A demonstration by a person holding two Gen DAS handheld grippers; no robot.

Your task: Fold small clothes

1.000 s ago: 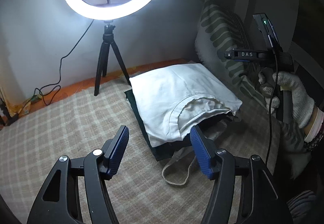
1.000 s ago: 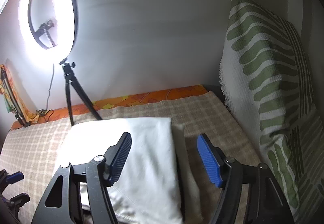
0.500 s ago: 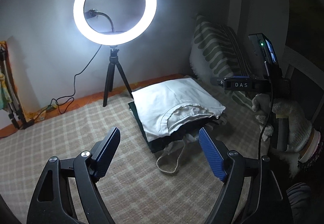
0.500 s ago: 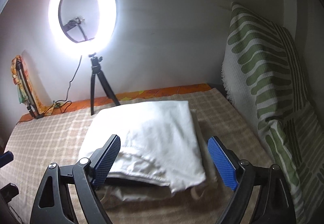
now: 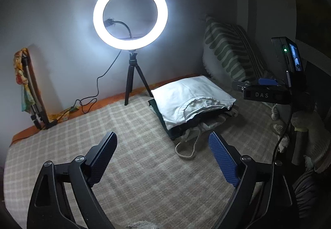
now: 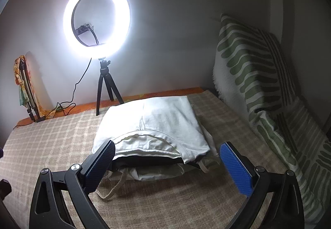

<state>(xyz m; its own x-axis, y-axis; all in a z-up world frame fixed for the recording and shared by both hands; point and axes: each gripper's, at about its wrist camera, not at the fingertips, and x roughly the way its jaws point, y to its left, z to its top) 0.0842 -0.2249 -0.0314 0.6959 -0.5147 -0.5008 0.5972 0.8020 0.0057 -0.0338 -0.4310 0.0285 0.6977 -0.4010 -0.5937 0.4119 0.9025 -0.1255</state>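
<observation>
Jaws of the right hand-held gripper [image 6: 166,168], just opened wide and empty like the left hand-held gripper [image 5: 162,157], frame the nearer folded white cotton garment [image 6: 154,125] atop the clothes stack directly ahead on the checked bed cover [image 6: 51,138].

left gripper [image 5: 162,147]: jaws have just been opening, nothing between; pulled back from the folded pile [image 5: 192,97].
right gripper [image 6: 167,158]: likewise widened, empty, drawn back; pile now mid-frame.
</observation>
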